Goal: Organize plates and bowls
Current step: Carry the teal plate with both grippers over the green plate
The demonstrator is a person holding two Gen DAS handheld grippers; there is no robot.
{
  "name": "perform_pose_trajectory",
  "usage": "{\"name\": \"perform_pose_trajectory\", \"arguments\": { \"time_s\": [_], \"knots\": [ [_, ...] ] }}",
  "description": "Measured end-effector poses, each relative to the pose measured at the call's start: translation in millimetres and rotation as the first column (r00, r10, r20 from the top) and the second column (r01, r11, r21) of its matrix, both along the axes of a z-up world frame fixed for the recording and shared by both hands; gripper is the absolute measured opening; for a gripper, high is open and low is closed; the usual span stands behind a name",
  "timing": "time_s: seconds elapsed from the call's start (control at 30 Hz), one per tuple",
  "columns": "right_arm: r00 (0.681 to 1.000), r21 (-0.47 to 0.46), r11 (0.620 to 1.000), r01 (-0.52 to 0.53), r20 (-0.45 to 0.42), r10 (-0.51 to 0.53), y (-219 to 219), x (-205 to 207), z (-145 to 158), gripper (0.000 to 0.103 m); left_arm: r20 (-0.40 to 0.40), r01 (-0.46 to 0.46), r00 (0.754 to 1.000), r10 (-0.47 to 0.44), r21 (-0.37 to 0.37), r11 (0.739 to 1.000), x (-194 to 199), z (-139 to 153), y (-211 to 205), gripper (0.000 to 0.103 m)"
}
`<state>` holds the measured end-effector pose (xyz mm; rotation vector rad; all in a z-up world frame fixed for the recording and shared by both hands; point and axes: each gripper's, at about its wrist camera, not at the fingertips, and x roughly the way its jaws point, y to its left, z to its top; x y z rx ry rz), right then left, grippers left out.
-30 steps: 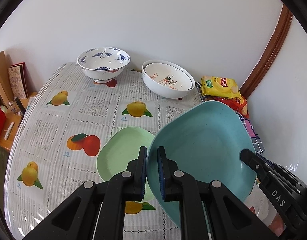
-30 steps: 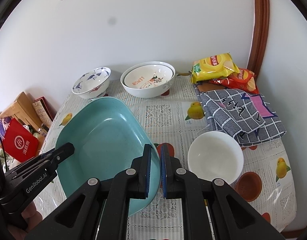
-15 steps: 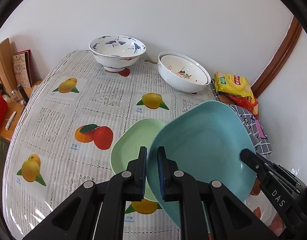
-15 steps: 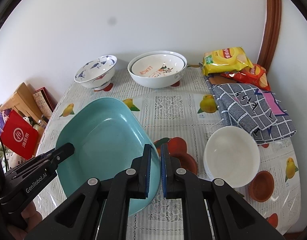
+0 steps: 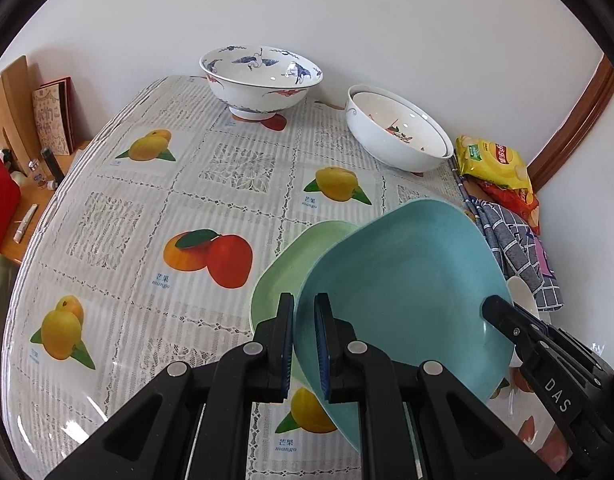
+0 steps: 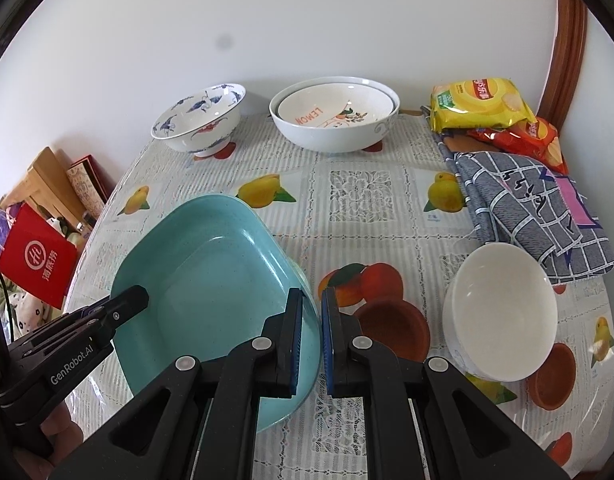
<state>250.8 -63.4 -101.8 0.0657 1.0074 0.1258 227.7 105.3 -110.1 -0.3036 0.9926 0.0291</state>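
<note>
A teal square plate [image 5: 403, 292] [image 6: 211, 280] hangs tilted just above a light green plate [image 5: 291, 264] that lies on the table. My left gripper [image 5: 305, 312] is shut on the teal plate's left rim. My right gripper [image 6: 313, 308] is shut on its right rim. Only a sliver of the green plate [image 6: 301, 276] shows in the right wrist view. A plain white bowl [image 6: 503, 312] sits to the right. At the back stand a blue-patterned bowl [image 5: 261, 78] [image 6: 199, 120] and two nested white bowls [image 5: 399, 132] [image 6: 335, 114].
Chip bags [image 6: 483, 106] and a checked cloth [image 6: 531, 208] lie at the back right. The table has a fruit-print cover [image 5: 147, 216]. Left of the table are a red box [image 6: 37, 256], books and a wooden board [image 5: 11, 100].
Both grippers have carried the teal plate lower and forward, so it now covers more of the green plate. The table and bowls look closer.
</note>
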Motion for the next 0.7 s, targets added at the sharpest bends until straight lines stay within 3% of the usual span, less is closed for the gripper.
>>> {"name": "perform_pose_trajectory", "arguments": {
  "time_s": [0.7],
  "knots": [
    [0.995, -0.016, 0.997, -0.081, -0.054, 0.08, 18.1, 37.7, -39.3, 0.008, -0.084, -0.053, 0.995, 0.054, 0.02, 0.998, 21.5, -33.6, 14.2, 0.01]
  ]
}}
